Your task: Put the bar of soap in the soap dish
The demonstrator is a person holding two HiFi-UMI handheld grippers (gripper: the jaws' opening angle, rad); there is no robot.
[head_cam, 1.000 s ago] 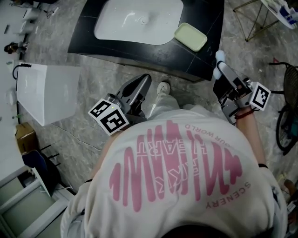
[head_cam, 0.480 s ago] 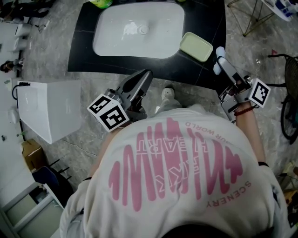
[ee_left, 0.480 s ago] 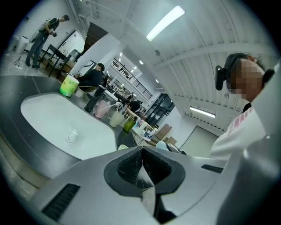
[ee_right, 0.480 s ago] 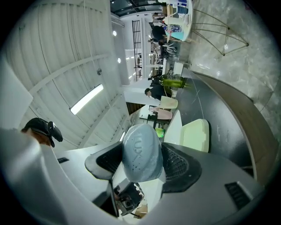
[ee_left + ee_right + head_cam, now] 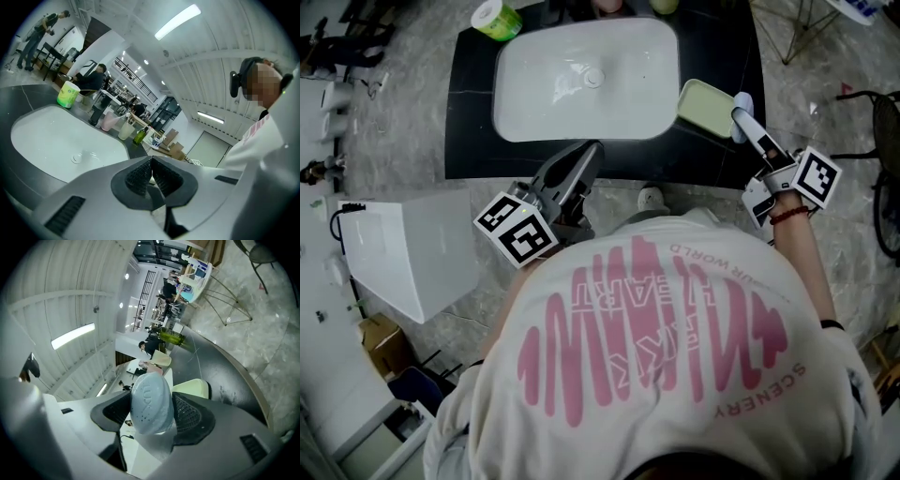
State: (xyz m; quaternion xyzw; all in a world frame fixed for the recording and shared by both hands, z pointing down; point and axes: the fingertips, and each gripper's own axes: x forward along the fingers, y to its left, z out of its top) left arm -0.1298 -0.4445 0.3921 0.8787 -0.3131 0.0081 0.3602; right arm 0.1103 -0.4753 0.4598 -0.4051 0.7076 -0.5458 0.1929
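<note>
A pale blue bar of soap (image 5: 151, 402) is clamped between the pads of my right gripper (image 5: 152, 411), which is shut on it. In the head view that right gripper (image 5: 748, 114) reaches over the right end of the black counter, the soap (image 5: 742, 103) at its tip just beside the pale green soap dish (image 5: 703, 105). The dish (image 5: 191, 388) shows just beyond the soap in the right gripper view. My left gripper (image 5: 585, 156) hovers at the counter's front edge below the basin, and its jaws (image 5: 151, 174) are shut on nothing.
A white basin (image 5: 586, 80) is sunk into the black counter (image 5: 469, 131). A green roll (image 5: 496, 19) stands at the back left corner, with cups and a green bottle (image 5: 139, 135) along the back. A white box (image 5: 408, 248) lies on the floor to the left.
The right gripper has carried the soap forward from off the counter's front corner to right beside the soap dish. The left gripper kept its place at the counter's front edge.
</note>
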